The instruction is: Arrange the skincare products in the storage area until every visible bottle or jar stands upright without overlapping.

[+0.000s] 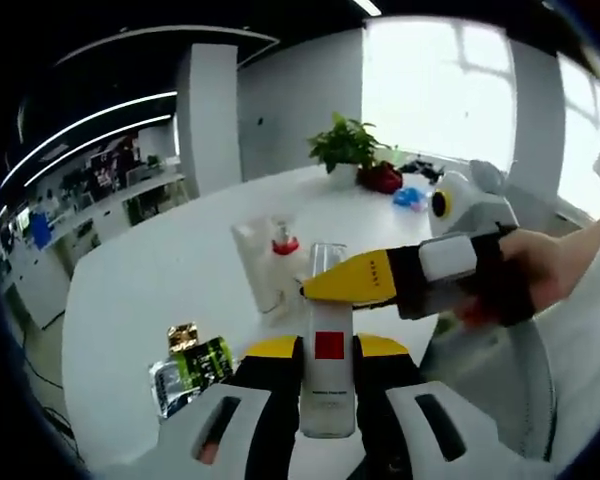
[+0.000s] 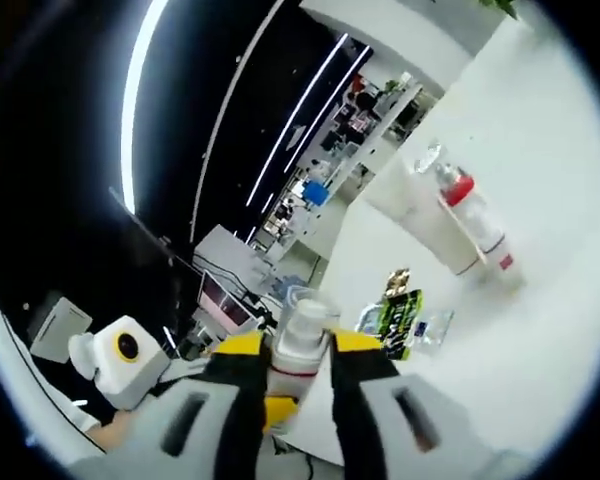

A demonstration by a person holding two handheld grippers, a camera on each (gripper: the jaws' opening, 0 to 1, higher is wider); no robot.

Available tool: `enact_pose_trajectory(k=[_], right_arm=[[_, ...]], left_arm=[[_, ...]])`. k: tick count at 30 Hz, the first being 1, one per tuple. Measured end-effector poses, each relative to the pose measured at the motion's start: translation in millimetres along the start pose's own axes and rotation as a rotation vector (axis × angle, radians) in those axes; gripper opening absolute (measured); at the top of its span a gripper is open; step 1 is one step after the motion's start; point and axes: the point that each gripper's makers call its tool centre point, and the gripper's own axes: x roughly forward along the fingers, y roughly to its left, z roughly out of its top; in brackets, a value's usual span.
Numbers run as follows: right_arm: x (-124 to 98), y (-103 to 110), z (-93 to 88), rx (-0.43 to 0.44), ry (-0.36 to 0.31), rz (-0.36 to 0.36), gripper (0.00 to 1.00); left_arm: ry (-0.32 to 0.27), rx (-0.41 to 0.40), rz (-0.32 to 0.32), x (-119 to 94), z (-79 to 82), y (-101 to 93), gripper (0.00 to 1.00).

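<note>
A clear bottle with a red square label is held off the white table, and my left gripper is shut on its body. My right gripper, in a person's hand, comes in from the right and pinches the bottle's top. In the right gripper view, my right gripper is shut on the bottle's clear cap. A white tube and a red-capped white bottle stand close together on the table behind; they are the same white tube and red-capped bottle in the right gripper view.
Several foil sachets lie on the table to the left, and in the right gripper view the sachets lie near the jaws. A potted plant, a red object and a blue object sit at the table's far end.
</note>
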Motion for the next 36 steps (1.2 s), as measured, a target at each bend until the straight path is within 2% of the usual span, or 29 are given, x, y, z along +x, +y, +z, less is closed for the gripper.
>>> enact_pose_trajectory(k=[3, 6, 7, 8, 9, 11, 12, 13, 16, 17, 20, 24, 33, 36], right_arm=[[-1, 3, -1.8, -0.008, 0.012, 0.01, 0.21], [-2, 7, -2.6, -0.063, 0.025, 0.021, 0.2], [-2, 10, -2.7, -0.094, 0.036, 0.04, 0.19], [-3, 12, -4.1, -0.125, 0.054, 0.05, 0.19], [-4, 9, -4.8, -0.154, 0.071, 0.044, 0.18], [-5, 15, -6.3, -0.208, 0.108, 0.085, 0.18], [-7, 19, -6.6, -0.235, 0.126, 0.119, 0.18], [-8, 23, -6.8, -0.255, 0.141, 0.144, 0.18], [-15, 37, -9.6, -0.336, 0.216, 0.236, 0.18], [-16, 38, -9.6, -0.343, 0.221, 0.247, 0.18], [-23, 53, -11.6, -0.37, 0.273, 0.346, 0.18], [-33, 66, -13.8, -0.407, 0.335, 0.452, 0.18], [-47, 90, -18.3, -0.501, 0.409, 0.628, 0.18], [-47, 93, -17.9, -0.498, 0.408, 0.646, 0.18]], left_arm=[[0.005, -0.005, -0.008, 1, -2.8, -2.0, 0.17], [0.012, -0.013, -0.031, 1, -5.6, -5.3, 0.17], [0.017, -0.011, -0.053, 2, -7.1, -8.3, 0.18], [0.045, -0.013, -0.121, 2, -12.6, -17.1, 0.19], [0.039, -0.029, -0.142, 2, -12.1, -19.7, 0.2], [0.045, -0.062, -0.202, 0, -13.4, -25.0, 0.22], [0.04, -0.068, -0.206, 0, -12.3, -23.6, 0.22], [0.035, -0.065, -0.213, -1, -11.6, -21.9, 0.23], [0.039, -0.071, -0.291, -5, -9.8, -29.6, 0.25], [0.038, -0.067, -0.339, -7, -8.5, -35.3, 0.25], [0.038, -0.076, -0.435, -13, -5.2, -45.6, 0.24], [0.05, -0.034, -0.536, -22, -2.8, -54.9, 0.25], [0.071, 0.056, -0.653, -32, 3.7, -69.7, 0.26], [0.079, 0.08, -0.675, -31, 4.1, -75.8, 0.26]])
